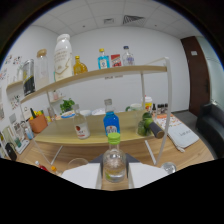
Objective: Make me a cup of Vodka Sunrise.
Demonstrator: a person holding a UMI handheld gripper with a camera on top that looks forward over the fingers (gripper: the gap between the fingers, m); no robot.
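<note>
1. Gripper view: a clear bottle with a green cap [114, 161] stands upright just ahead of the gripper [114, 186], its long axis vertical and its cap pointing at the ceiling.
2. The bottle's base sits between the two pale fingers [82, 176]; whether they press on the glass or leave a gap I cannot tell, since the lower part of the view is dark.
3. Beyond it runs a wooden desk [60, 134], and near the middle of the desk stands a blue bottle [111, 121], upright, neck up.
4. Left of the blue bottle, toward the desk's middle-left, stands a clear bottle with a red label [81, 125], tilted slightly in this wide view.
5. At the desk's left end sit an orange pot [38, 122] and a small green plant [67, 105].
6. Toward the desk's right end lie green limes [144, 125] beside a dark cylinder [156, 130], which lies on its side.
7. A raised shelf [95, 75] spans the desk on thin white posts; it carries a tall white bottle [63, 57], an amber bottle [79, 65], a blue-labelled bottle [103, 59], a red box [116, 60] and a clear bottle [128, 55], all upright.
8. An empty glass [77, 163] stands at the desk's near edge, just left of the green-capped bottle.
</note>
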